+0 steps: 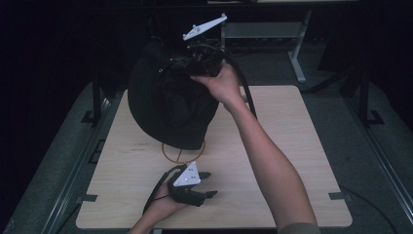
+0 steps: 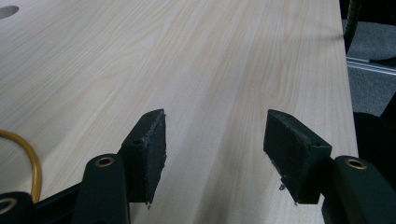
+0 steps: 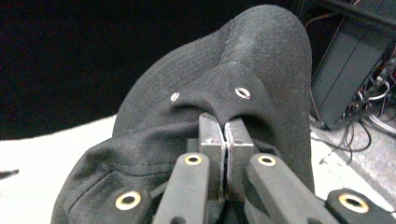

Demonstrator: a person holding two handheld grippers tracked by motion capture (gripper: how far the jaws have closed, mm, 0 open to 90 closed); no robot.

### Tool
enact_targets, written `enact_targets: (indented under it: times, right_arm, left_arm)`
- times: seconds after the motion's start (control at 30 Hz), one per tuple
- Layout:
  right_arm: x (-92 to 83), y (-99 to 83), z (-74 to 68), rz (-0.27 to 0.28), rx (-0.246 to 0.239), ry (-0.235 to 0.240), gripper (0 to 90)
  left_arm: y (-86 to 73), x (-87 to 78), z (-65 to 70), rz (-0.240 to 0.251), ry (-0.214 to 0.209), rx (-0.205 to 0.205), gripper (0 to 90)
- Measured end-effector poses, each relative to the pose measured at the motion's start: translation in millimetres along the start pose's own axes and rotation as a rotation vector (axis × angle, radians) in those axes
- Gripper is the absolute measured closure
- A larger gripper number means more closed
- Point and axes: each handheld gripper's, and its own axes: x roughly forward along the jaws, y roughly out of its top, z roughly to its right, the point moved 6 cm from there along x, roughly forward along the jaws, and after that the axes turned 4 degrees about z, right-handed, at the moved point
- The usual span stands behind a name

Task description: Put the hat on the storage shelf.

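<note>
A black bucket hat [image 1: 165, 102] hangs above the far part of the wooden table [image 1: 292, 146], with my right gripper [image 1: 187, 63] shut on a pinch of its fabric. In the right gripper view the jaws [image 3: 226, 128] meet on a fold of the hat [image 3: 261, 51], just below two metal eyelets. My left gripper [image 1: 210, 184] rests low near the table's front edge, open, nothing between its fingers. In the left gripper view its pads [image 2: 154, 144] stand wide apart over bare wood [image 2: 187, 56].
A yellow loop [image 1: 170, 153] lies on the table under the hat, and its curve [image 2: 32, 158] also shows beside the left jaw. A grey desk frame [image 1: 299, 48] stands behind the table. Dark equipment with cables [image 3: 345, 70] sits off to one side.
</note>
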Motion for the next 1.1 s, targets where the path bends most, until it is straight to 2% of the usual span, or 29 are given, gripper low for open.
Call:
enact_targets:
  times: [0.2,0.33,0.47,0.53,0.6,0.63,0.7,0.8,0.87,1.03,1.1]
  right_arm:
    - [22.0,3.3,-1.9,-0.067,-0.021,-0.015,88.0]
    - [35.2,3.1,1.6,-0.098,0.003,-0.021,88.0]
    - [51.0,1.3,0.8,-0.153,-0.006,-0.035,87.1]
    - [59.5,-0.2,1.0,-0.168,-0.009,-0.057,82.7]
    - [63.4,-0.7,2.0,-0.181,-0.01,-0.088,69.8]
    - [64.8,-1.8,1.5,-0.201,-0.03,-0.105,68.6]
    - [64.6,-5.2,0.8,-0.225,-0.046,-0.099,65.4]
    - [59.9,-9.3,1.7,-0.201,-0.014,-0.069,61.0]
    - [57.6,-11.7,3.5,-0.204,-0.009,-0.067,59.4]
    - [43.7,-23.6,10.7,-0.184,0.045,-0.055,53.9]
    - [37.9,-27.9,13.8,-0.163,0.046,-0.048,53.2]
  left_arm:
    - [0.3,0.4,1.6,-0.002,-0.004,0.003,38.6]
    - [0.8,1.6,3.5,-0.002,-0.006,0.006,38.6]
    - [0.5,2.6,5.0,-0.012,-0.01,0.01,38.6]
    - [0.6,2.9,6.0,-0.015,-0.012,0.015,38.5]
    - [0.8,2.9,7.8,-0.015,-0.015,0.016,38.5]
    - [0.7,2.6,8.4,-0.018,-0.016,0.022,38.5]
    - [0.4,2.5,9.6,-0.017,-0.016,0.018,38.5]
    - [0.4,1.9,8.3,-0.017,-0.013,0.016,38.5]
    - [0.4,1.8,8.2,-0.017,-0.014,0.013,38.5]
    - [-0.7,0.9,5.4,-0.008,-0.012,-0.005,38.1]
    - [-0.9,-0.1,4.6,0.0,-0.012,-0.015,38.0]
